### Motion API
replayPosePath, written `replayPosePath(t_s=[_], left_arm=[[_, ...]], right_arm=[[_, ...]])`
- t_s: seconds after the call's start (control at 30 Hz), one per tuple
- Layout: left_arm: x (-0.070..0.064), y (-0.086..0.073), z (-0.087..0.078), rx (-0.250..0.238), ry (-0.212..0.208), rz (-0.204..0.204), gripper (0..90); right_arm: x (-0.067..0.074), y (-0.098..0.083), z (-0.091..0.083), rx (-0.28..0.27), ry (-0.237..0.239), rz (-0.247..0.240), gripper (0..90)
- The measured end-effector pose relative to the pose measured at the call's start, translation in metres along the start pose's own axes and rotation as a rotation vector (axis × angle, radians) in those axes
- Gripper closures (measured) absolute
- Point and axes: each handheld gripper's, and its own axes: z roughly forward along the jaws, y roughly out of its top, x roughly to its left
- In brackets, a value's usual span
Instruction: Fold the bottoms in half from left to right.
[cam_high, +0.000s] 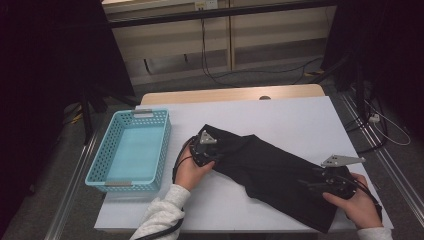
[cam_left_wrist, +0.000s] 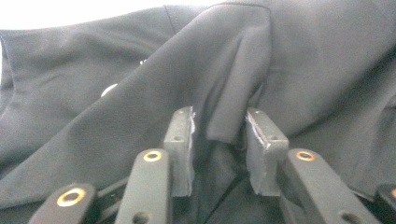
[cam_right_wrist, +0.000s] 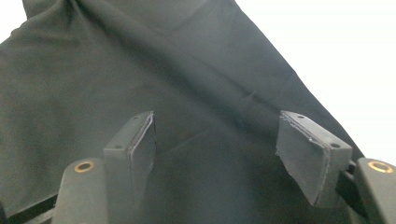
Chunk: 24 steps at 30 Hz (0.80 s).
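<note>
On my far left the turquoise basket (cam_high: 131, 150) sits on the white table (cam_high: 300, 115), apart from the work. My left gripper (cam_high: 209, 150) is at the near-left end of the black garment (cam_high: 270, 170), its jaws drawn in around a raised fold of cloth (cam_left_wrist: 233, 93), though I cannot tell whether the pads press it. The garment lies slantwise toward my right gripper (cam_high: 320, 184), whose jaws stand wide over flat fabric (cam_right_wrist: 140, 84), gripping nothing.
</note>
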Motion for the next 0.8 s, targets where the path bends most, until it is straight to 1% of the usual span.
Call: replayPosePath(t_s=[0.07, 0.13, 0.17, 0.2, 0.27, 0.33, 0.37, 0.43, 0.47, 0.5, 0.53, 0.57, 0.6, 0.63, 0.67, 0.73, 0.77, 0.8], left_arm=[[-0.001, 0.001, 0.001, -0.005, -0.005, -0.002, 75.8], [-0.001, 0.003, 0.001, -0.002, -0.007, -0.004, 81.2], [0.001, 0.005, -0.001, -0.001, -0.01, -0.017, 82.6], [0.003, 0.006, -0.003, -0.007, -0.007, -0.032, 83.0], [0.01, 0.008, -0.01, -0.024, -0.051, -0.1, 83.2], [0.019, 0.013, -0.018, -0.058, -0.057, -0.144, 83.2], [0.023, 0.016, -0.022, -0.071, -0.053, -0.17, 83.2], [0.032, 0.023, -0.027, -0.082, -0.043, -0.19, 83.1], [0.036, 0.027, -0.028, -0.086, -0.049, -0.205, 82.9], [0.041, 0.031, -0.029, -0.079, -0.039, -0.206, 82.7], [0.046, 0.034, -0.029, -0.079, -0.024, -0.215, 82.2], [0.051, 0.037, -0.029, -0.075, -0.021, -0.225, 81.4], [0.055, 0.04, -0.029, -0.077, 0.002, -0.222, 81.0], [0.058, 0.042, -0.027, -0.078, 0.026, -0.212, 78.7], [0.061, 0.043, -0.026, -0.085, 0.033, -0.211, 72.4], [0.066, 0.042, -0.023, -0.105, 0.068, -0.234, 49.8], [0.068, 0.039, -0.023, -0.105, 0.086, -0.243, 44.6], [0.069, 0.037, -0.023, -0.101, 0.09, -0.254, 43.5]], right_arm=[[0.0, 0.0, 0.0, -0.006, -0.005, 0.004, 29.0], [-0.001, 0.0, -0.001, -0.007, -0.004, 0.006, 29.1], [-0.001, 0.0, -0.001, -0.007, -0.004, 0.009, 29.2], [-0.002, 0.0, -0.001, -0.008, -0.005, 0.012, 29.2], [-0.002, -0.001, -0.001, -0.011, -0.003, 0.018, 29.2], [-0.002, -0.001, -0.003, -0.018, -0.002, 0.019, 29.2], [-0.002, -0.001, -0.003, -0.023, -0.002, 0.022, 29.2], [-0.002, -0.001, -0.004, -0.023, -0.001, 0.027, 29.2], [-0.002, -0.001, -0.004, -0.024, -0.001, 0.028, 29.2], [-0.002, -0.001, -0.003, -0.023, 0.0, 0.028, 29.2], [-0.001, -0.001, -0.003, -0.024, 0.001, 0.022, 29.2], [0.0, 0.0, -0.002, -0.023, 0.003, 0.02, 29.2], [0.0, 0.0, -0.002, -0.021, 0.005, 0.018, 29.2], [0.001, 0.001, -0.001, -0.019, 0.006, 0.014, 29.2], [0.001, 0.001, -0.001, -0.02, 0.008, 0.01, 29.2], [0.002, 0.0, 0.0, -0.019, 0.01, 0.008, 29.2], [0.001, 0.0, 0.001, -0.017, 0.011, 0.011, 29.2], [0.001, -0.001, 0.001, -0.012, 0.013, 0.012, 29.2]])
